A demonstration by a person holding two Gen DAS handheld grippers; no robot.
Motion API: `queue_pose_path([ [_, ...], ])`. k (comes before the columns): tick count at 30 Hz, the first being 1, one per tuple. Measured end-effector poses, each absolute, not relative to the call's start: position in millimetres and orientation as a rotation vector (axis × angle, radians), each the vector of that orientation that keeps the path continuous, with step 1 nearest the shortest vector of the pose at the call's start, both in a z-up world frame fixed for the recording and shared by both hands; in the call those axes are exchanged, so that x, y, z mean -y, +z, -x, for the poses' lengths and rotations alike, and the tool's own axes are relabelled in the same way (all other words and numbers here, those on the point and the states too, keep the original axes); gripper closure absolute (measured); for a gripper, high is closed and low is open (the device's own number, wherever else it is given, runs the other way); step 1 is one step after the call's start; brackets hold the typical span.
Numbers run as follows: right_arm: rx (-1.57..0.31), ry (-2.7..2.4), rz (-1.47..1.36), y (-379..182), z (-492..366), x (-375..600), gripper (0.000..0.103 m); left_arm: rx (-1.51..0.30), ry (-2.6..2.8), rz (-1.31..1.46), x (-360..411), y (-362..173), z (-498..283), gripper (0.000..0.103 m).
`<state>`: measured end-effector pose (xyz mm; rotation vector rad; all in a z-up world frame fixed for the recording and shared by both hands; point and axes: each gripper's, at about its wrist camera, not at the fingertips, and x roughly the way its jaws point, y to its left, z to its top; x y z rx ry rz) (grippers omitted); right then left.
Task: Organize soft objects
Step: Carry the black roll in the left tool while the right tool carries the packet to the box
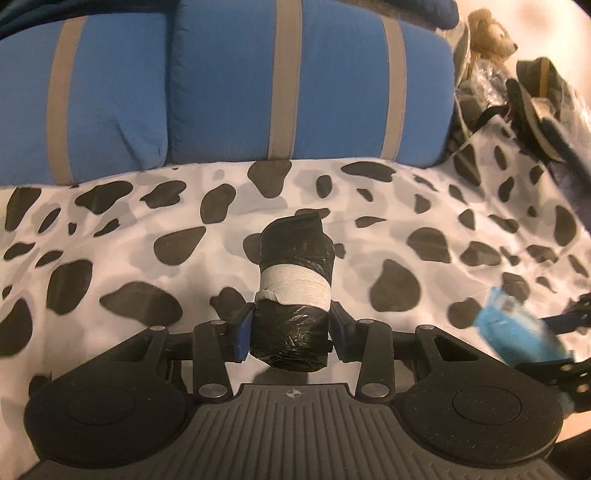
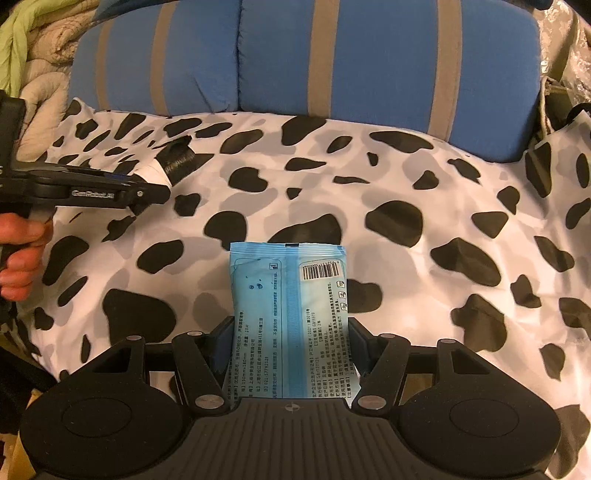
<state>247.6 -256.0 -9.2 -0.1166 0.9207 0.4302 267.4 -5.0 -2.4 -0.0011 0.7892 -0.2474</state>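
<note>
Left claw [image 1: 291, 332] clenched on roll [image 1: 293, 280], right claw [image 2: 291, 343] on pack [image 2: 290, 317], lifted over bed [image 2: 406, 192], likely for sorting.

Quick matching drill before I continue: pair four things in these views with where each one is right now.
Things:
1. black roll with white band
2. blue wipes pack
3. teddy bear
4. blue striped cushions

Places:
A. far right, behind the clutter
B. in the right hand-held gripper
C. along the back edge of the spotted blanket
D. in the left hand-held gripper

Pairs: 1-D, 2-B, 3-A, 4-C
</note>
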Motion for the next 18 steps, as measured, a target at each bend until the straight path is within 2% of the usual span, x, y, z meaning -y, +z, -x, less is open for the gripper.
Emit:
queue_pose_path([
  [18,-0.900,0.475,0.074,3,-201,243,0.038,-0.807,-0.271,0.031,9,1,-176,0.062],
])
